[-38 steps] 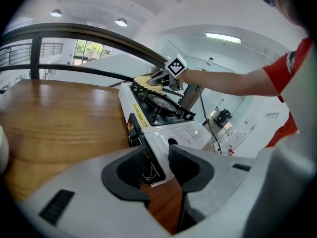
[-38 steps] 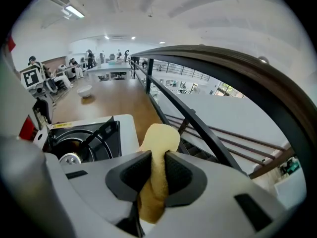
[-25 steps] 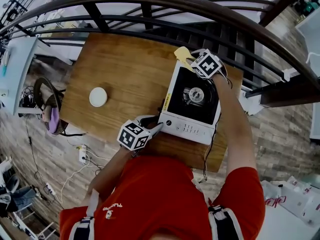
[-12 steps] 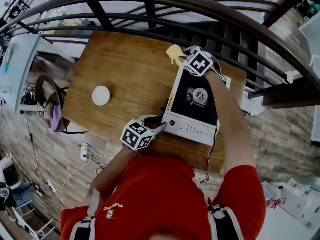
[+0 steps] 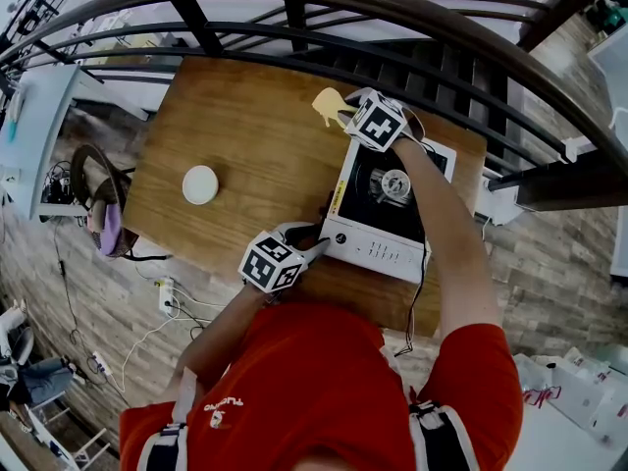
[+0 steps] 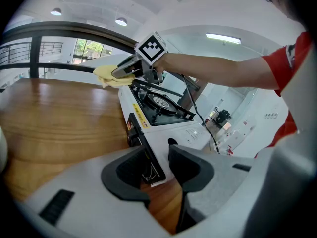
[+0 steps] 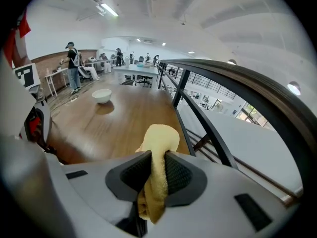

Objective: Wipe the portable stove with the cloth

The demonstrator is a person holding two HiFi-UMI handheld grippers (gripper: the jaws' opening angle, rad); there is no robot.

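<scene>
Our right gripper [image 7: 157, 168] is pinching a soft yellow terry cloth [image 7: 159, 142] tightly between its ribbed black pads. The fold is bulging out past the fingertips, over the brown wooden table [image 5: 245, 135], just beside the far-left corner of the white, black-topped metal portable stove [image 5: 383, 251]. Our left gripper [image 6: 159, 166] is holding its jaws parted at the stove's near-left corner, which is showing in the gap. A round white bowl [image 5: 200, 184] is sitting well apart.

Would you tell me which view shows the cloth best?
Right gripper view: the cloth sits close and central, clamped in the right tool. The head view shows a small yellow bit past the stove; the left gripper view, a distant one.
</scene>
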